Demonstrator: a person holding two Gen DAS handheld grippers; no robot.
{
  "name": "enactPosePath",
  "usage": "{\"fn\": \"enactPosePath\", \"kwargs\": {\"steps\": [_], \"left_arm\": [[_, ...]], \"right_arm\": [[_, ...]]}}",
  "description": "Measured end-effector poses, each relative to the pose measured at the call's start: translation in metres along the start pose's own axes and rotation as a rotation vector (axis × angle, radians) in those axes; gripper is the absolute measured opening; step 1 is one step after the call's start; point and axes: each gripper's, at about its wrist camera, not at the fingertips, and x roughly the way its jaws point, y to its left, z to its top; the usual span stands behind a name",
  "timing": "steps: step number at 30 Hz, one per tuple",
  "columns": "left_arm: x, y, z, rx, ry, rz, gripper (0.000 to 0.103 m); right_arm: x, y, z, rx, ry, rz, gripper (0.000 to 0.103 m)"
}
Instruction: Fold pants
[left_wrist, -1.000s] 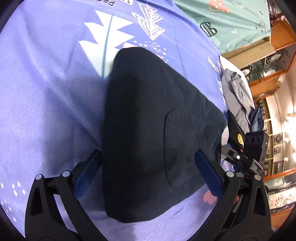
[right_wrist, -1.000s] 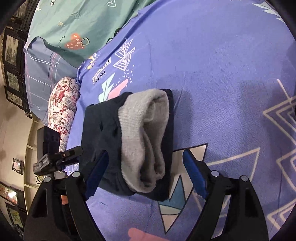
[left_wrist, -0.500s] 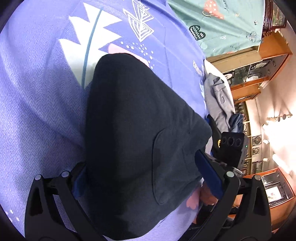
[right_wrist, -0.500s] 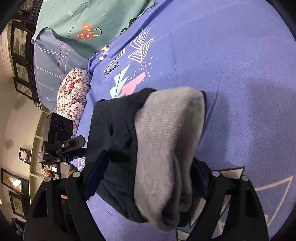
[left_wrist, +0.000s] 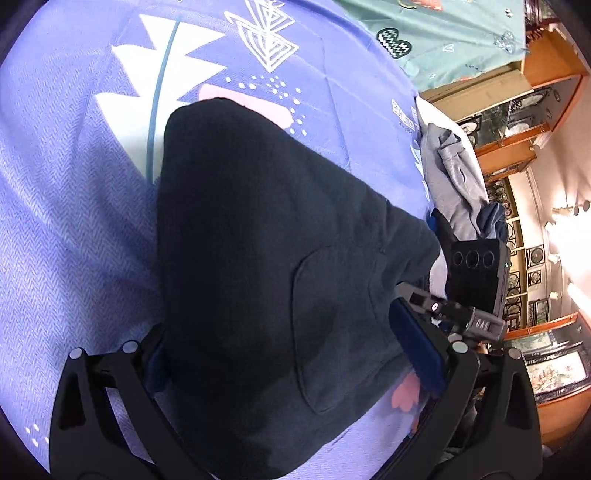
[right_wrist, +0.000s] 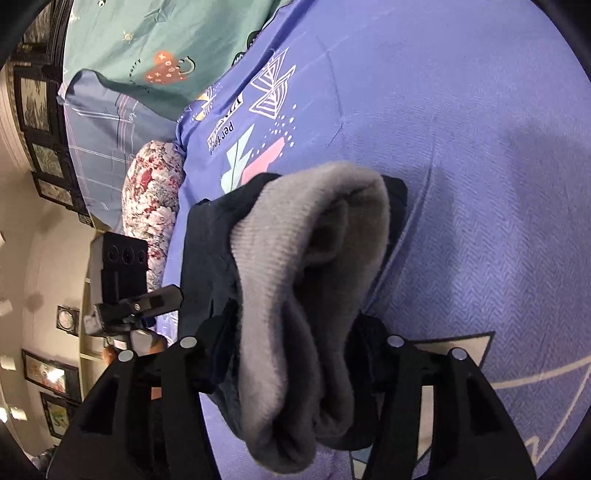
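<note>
We see the right gripper (right_wrist: 291, 354) closing on the folded pants (right_wrist: 295, 266); the left gripper (left_wrist: 288, 354) straddles them, jaws wide, long axis running away.

Bare purple bedsheet (right_wrist: 480, 129) lies open right of the folded pants (right_wrist: 295, 277) — floral pillow (right_wrist: 155, 199) crowds their left.

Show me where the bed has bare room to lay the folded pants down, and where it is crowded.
Free: the purple sheet right of the folded pants in the right wrist view, up to the printed triangles, and the stretch left of the pants in the left wrist view. Crowded: the edge with the grey clothes, and the head end with the floral pillow.
</note>
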Motion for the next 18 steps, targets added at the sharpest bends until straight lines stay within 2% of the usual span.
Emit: {"fn": "enactPosePath", "kwargs": {"steps": [3, 5, 7, 10, 15, 18], "left_arm": [[0.003, -0.013, -0.003, 0.058, -0.013, 0.061, 0.099], [0.005, -0.020, -0.007, 0.092, -0.017, 0.094, 0.072], [0.002, -0.021, -0.007, 0.063, -0.031, 0.099, 0.072], [-0.012, -0.027, -0.006, 0.043, -0.059, 0.057, 0.056], [-0.063, -0.044, 0.009, 0.057, -0.196, -0.029, 0.055], [-0.097, -0.058, 0.036, 0.104, -0.280, -0.038, 0.055]], "right_arm": [[0.000, 0.005, -0.001, -0.025, -0.011, -0.031, 0.045], [-0.004, 0.007, -0.002, -0.027, -0.028, -0.017, 0.040], [-0.010, 0.016, -0.003, -0.058, -0.044, -0.020, 0.039], [-0.017, 0.041, -0.001, -0.142, -0.057, 0.001, 0.038], [-0.034, 0.088, 0.021, -0.291, -0.078, 0.025, 0.038], [-0.044, 0.122, 0.047, -0.394, -0.114, 0.028, 0.038]]}}
